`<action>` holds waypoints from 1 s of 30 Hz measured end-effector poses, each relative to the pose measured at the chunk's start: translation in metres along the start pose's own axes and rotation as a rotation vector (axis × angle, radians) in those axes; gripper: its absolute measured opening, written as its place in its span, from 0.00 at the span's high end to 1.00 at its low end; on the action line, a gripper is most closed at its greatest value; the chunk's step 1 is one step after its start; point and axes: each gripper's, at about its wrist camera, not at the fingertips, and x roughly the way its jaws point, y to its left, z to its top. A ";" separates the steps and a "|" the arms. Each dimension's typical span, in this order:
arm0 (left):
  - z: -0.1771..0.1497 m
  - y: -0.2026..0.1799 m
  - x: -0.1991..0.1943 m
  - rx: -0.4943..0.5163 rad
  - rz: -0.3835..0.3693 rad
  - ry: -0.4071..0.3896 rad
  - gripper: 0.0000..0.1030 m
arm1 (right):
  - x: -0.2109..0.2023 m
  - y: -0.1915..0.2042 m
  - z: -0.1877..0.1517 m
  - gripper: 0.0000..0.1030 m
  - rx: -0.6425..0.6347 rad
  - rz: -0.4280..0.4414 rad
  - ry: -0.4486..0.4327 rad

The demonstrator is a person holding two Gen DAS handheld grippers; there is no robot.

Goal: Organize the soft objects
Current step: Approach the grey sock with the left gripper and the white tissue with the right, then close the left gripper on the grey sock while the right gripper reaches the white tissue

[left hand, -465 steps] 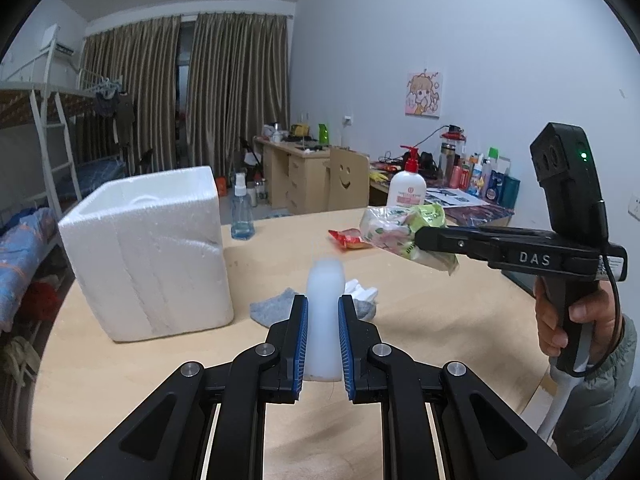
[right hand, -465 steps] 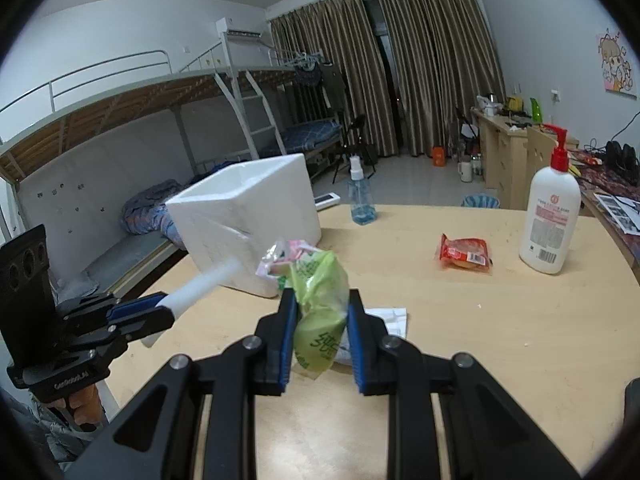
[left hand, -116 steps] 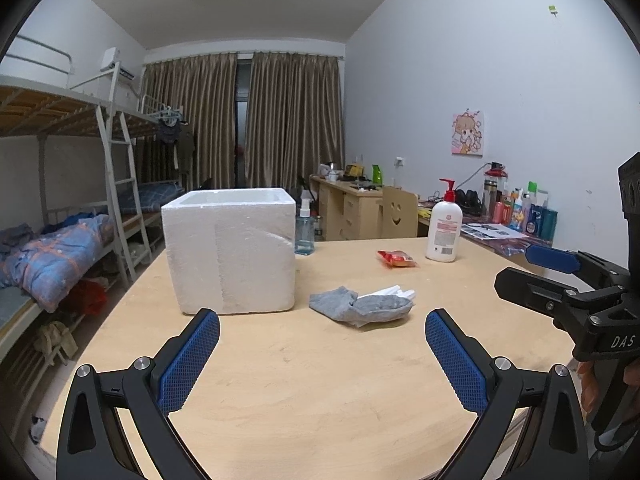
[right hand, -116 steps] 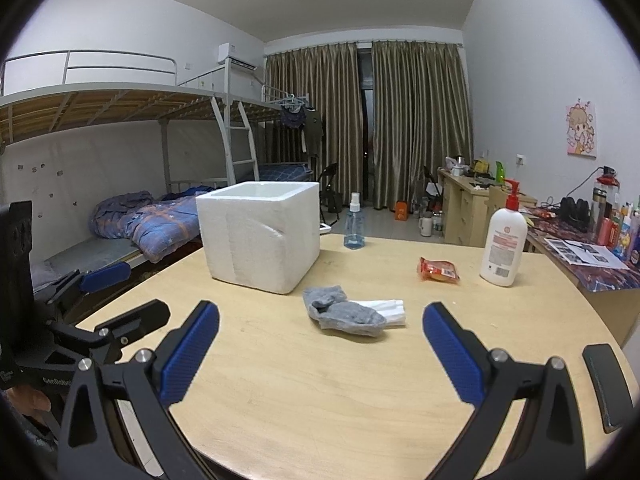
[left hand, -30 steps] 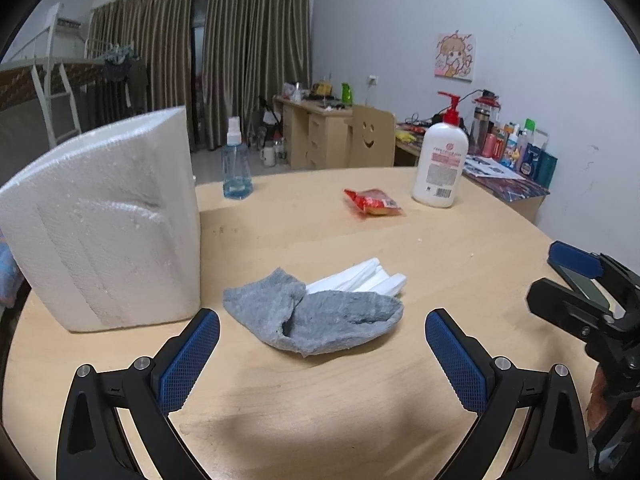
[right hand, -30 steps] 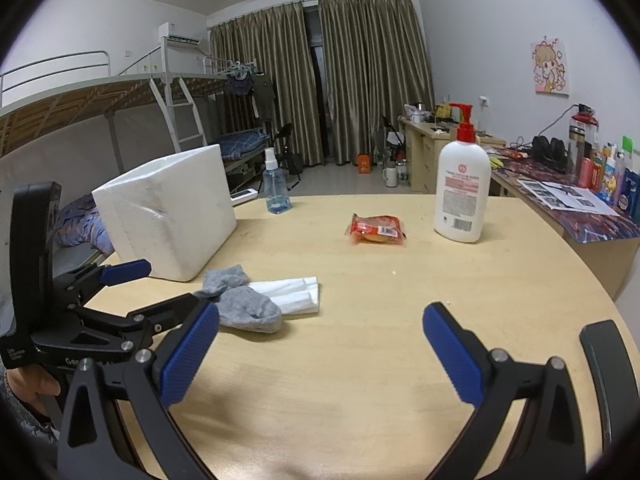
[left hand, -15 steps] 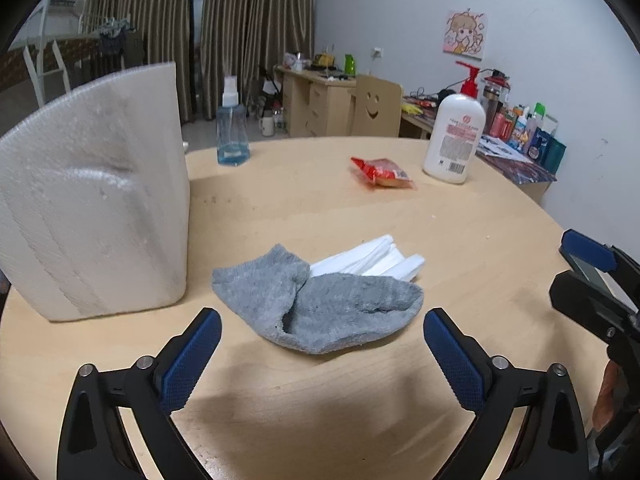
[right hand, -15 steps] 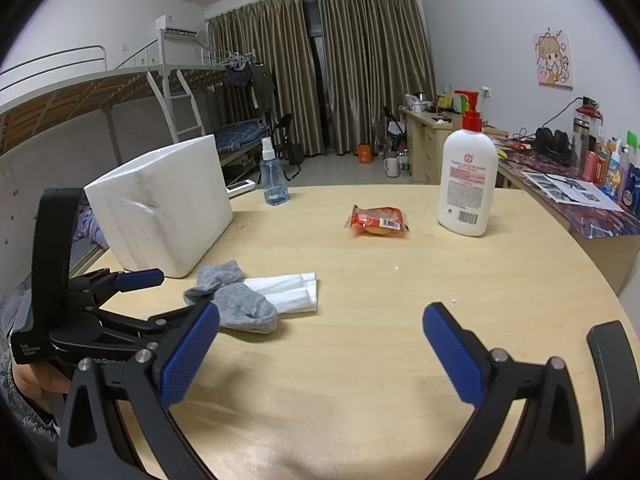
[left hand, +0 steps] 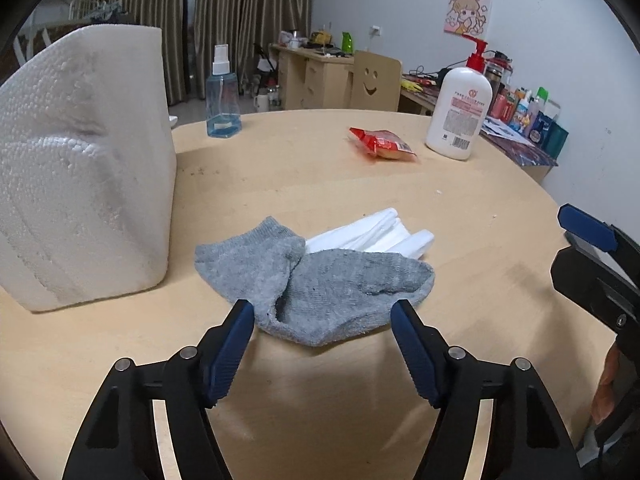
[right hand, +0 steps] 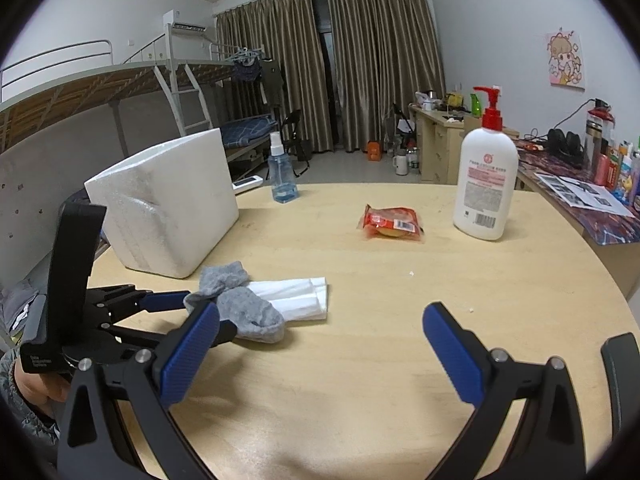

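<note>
Grey sock [left hand: 316,284] lies crumpled on the tabletop [left hand: 304,176], just right of the white foam box [left hand: 80,160], overlapping the near end of the folded white cloth [left hand: 376,234]. Left gripper [left hand: 322,318] low at the sock's near edge, jaws spread, one blue pad on each side of the fabric, not pinching it. Right gripper [right hand: 320,320] well right of the sock, jaws spread wide, holding nothing. Beyond the sock: red snack packet [left hand: 382,144], white pump bottle [left hand: 458,116], blue spray bottle [left hand: 223,100].
</note>
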 end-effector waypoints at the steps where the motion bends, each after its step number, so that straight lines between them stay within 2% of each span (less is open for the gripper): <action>1: 0.000 -0.001 0.001 0.005 0.008 -0.003 0.34 | 0.001 -0.001 0.000 0.00 0.003 0.002 0.003; 5: -0.001 0.000 0.003 0.019 0.021 -0.012 0.60 | 0.003 -0.003 0.001 0.00 0.012 0.023 0.013; 7: -0.001 0.001 0.005 0.013 0.016 -0.005 0.65 | 0.003 -0.002 0.001 0.00 0.009 0.028 0.015; 9: -0.001 0.001 0.007 0.011 0.005 0.009 0.78 | 0.003 -0.001 0.001 0.00 0.008 0.030 0.017; 12: 0.000 0.004 0.006 -0.005 -0.015 0.001 0.89 | 0.003 0.001 0.002 0.00 0.004 0.037 0.024; 20: -0.004 -0.003 -0.004 0.030 -0.068 -0.036 0.91 | 0.008 -0.001 0.006 0.00 0.014 0.038 0.053; 30: -0.014 0.000 -0.026 0.058 -0.118 -0.092 0.91 | 0.023 0.008 0.013 0.00 0.012 -0.001 0.103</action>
